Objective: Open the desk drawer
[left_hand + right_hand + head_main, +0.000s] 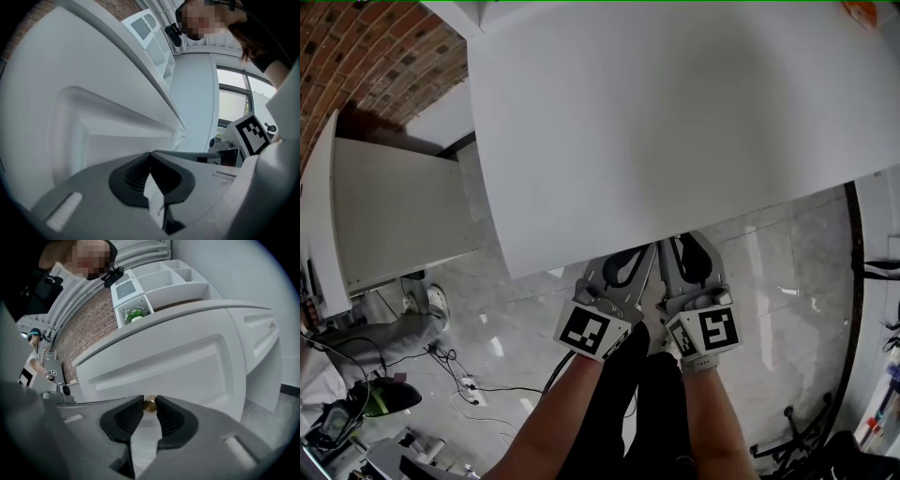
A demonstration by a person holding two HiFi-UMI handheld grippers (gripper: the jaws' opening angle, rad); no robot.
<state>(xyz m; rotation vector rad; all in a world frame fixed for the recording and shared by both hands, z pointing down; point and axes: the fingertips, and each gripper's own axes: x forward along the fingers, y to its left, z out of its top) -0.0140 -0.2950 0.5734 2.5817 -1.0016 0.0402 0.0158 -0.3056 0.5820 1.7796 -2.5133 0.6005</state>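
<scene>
- Head view: left gripper [630, 267] and right gripper [686, 262] sit side by side under the white desk [675, 122] edge.
- Left gripper view: its jaws are closed on nothing, close to the desk front.
- Right gripper view: a crooked pull could slip off, because only the jaw tips pinch the small gold knob [150, 404] on the drawer [187, 362].

Drawer knob [150, 404] between right tool [150, 402] jaws

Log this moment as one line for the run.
right gripper shut on knob | left gripper shut, empty | drawer looks closed
</scene>
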